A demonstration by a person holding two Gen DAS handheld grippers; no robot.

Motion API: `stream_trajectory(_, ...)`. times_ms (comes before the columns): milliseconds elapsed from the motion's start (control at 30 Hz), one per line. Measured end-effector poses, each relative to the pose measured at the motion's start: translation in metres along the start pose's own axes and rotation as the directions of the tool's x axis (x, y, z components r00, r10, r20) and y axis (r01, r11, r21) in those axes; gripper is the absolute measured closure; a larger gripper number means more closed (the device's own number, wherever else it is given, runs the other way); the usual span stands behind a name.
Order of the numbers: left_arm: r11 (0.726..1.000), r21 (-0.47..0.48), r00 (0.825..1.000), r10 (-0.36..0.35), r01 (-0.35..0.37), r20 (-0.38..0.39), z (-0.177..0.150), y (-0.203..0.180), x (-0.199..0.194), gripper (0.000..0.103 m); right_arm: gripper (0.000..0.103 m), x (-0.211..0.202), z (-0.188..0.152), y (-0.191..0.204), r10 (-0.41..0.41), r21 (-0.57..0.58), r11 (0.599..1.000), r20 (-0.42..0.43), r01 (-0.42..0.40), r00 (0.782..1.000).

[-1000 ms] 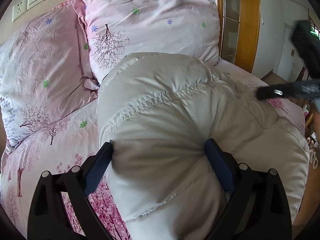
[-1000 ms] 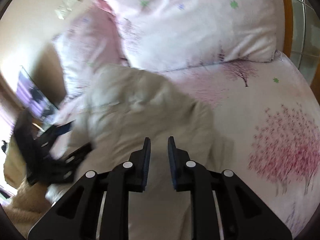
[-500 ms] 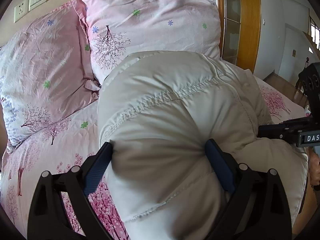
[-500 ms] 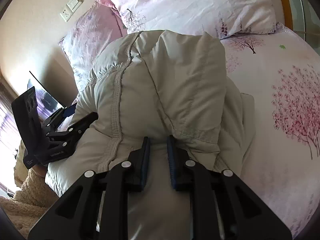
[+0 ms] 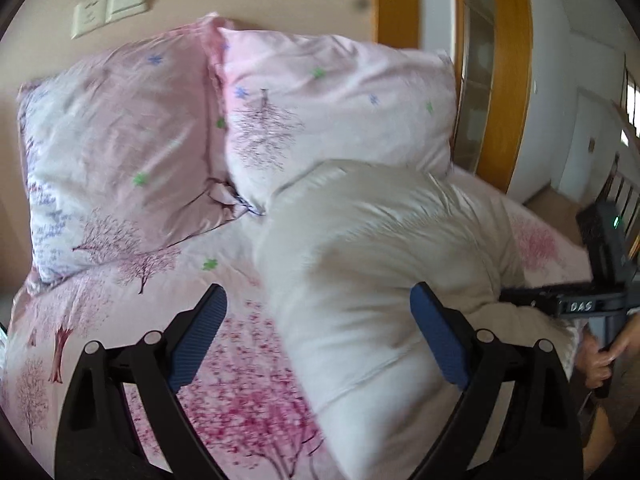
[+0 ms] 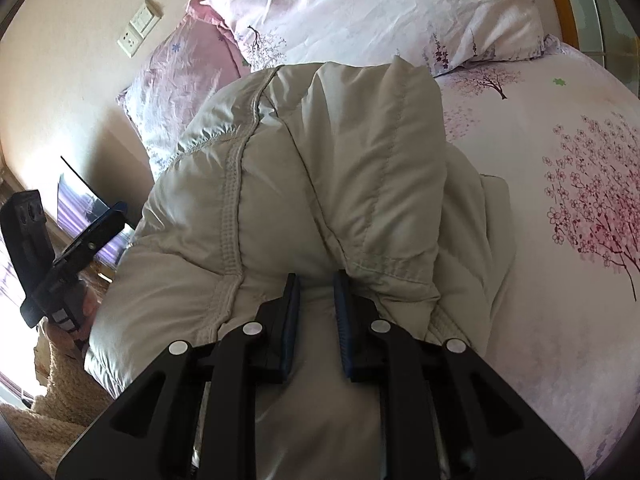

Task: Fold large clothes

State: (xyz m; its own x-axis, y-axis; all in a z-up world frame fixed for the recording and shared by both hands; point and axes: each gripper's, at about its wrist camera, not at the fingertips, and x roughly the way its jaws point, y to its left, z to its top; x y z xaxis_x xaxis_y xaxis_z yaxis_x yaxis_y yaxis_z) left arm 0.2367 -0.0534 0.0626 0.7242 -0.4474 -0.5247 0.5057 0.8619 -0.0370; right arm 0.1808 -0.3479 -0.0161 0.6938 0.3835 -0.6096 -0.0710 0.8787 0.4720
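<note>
Puffy cream down jacket [image 6: 304,168] lies bunched on your pink flowered bed [image 6: 560,320], its top end by the pillows [image 5: 336,108]. Its long side runs from your grippers up to the pillows. Your right gripper [image 6: 316,304] pinches a fold of it, nearly shut. Your left gripper [image 5: 320,320] is wide open and grips nothing; the jacket only brushes one finger. So your right hand has it.
</note>
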Motion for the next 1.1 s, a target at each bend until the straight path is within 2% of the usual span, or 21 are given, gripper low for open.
stream_trajectory(100, 0.994, -0.082, 0.996, -0.071, 0.066, -0.061, -0.001, 0.027, 0.006, 0.009, 0.084, -0.007, 0.003, 0.003, -0.008, 0.001, 1.0, 0.0, 0.008, 1.0)
stream_trajectory(167, 0.982, -0.151, 0.986, -0.131, 0.114, -0.108, -0.005, 0.041, 0.016, 0.009, 0.072, -0.016, 0.007, 0.003, -0.002, 0.018, 1.0, -0.005, 0.002, 1.0)
stream_trajectory(233, 0.965, -0.21, 0.972, -0.187, 0.155, -0.141, -0.009, 0.05, 0.025, 0.009, 0.029, -0.032, 0.012, -0.002, 0.038, 0.073, 0.997, 0.025, -0.04, 0.999)
stream_trajectory(300, 0.947, -0.256, 0.958, -0.237, 0.191, -0.159, -0.014, 0.056, 0.031, 0.009, 0.009, -0.047, 0.017, -0.008, 0.03, 0.112, 0.993, 0.07, -0.038, 0.997)
stream_trajectory(333, 0.939, -0.275, 0.952, -0.258, 0.207, -0.163, -0.015, 0.059, 0.033, 0.008, 0.003, -0.053, 0.019, -0.013, 0.028, 0.135, 0.99, 0.083, -0.039, 0.996)
stream_trajectory(400, 0.909, -0.326, 0.93, -0.326, 0.259, -0.171, -0.017, 0.065, 0.039, 0.007, 0.001, -0.057, 0.025, -0.029, 0.067, 0.204, 0.976, 0.072, -0.08, 0.995)
stream_trajectory(467, 0.883, -0.363, 0.909, -0.378, 0.296, -0.177, -0.018, 0.068, 0.044, 0.006, 0.001, -0.051, 0.029, -0.045, 0.072, 0.275, 0.959, 0.015, -0.074, 0.997)
stream_trajectory(533, 0.862, -0.388, 0.892, -0.417, 0.326, -0.177, -0.02, 0.067, 0.045, 0.003, 0.001, -0.042, 0.03, -0.058, 0.071, 0.324, 0.945, -0.037, -0.055, 0.997)
stream_trajectory(633, 0.841, -0.412, 0.871, -0.454, 0.35, -0.186, -0.021, 0.065, 0.05, 0.002, 0.001, -0.031, 0.028, -0.076, 0.12, 0.395, 0.914, -0.056, -0.089, 0.991)
stream_trajectory(767, 0.822, -0.437, 0.853, -0.484, 0.365, -0.198, -0.024, 0.063, 0.057, 0.002, 0.001, -0.012, 0.025, -0.094, 0.186, 0.457, 0.882, -0.117, -0.113, 0.976)
stream_trajectory(933, 0.793, -0.466, 0.828, -0.525, 0.393, -0.196, -0.027, 0.06, 0.067, 0.002, 0.001, 0.009, 0.024, -0.096, 0.278, 0.478, 0.863, -0.179, -0.164, 0.944)
stream_trajectory(1100, 0.794, -0.444, 0.824, -0.535, 0.416, -0.185, -0.029, 0.054, 0.072, 0.002, 0.001, 0.018, 0.023, -0.09, 0.301, 0.441, 0.879, -0.227, -0.178, 0.926)
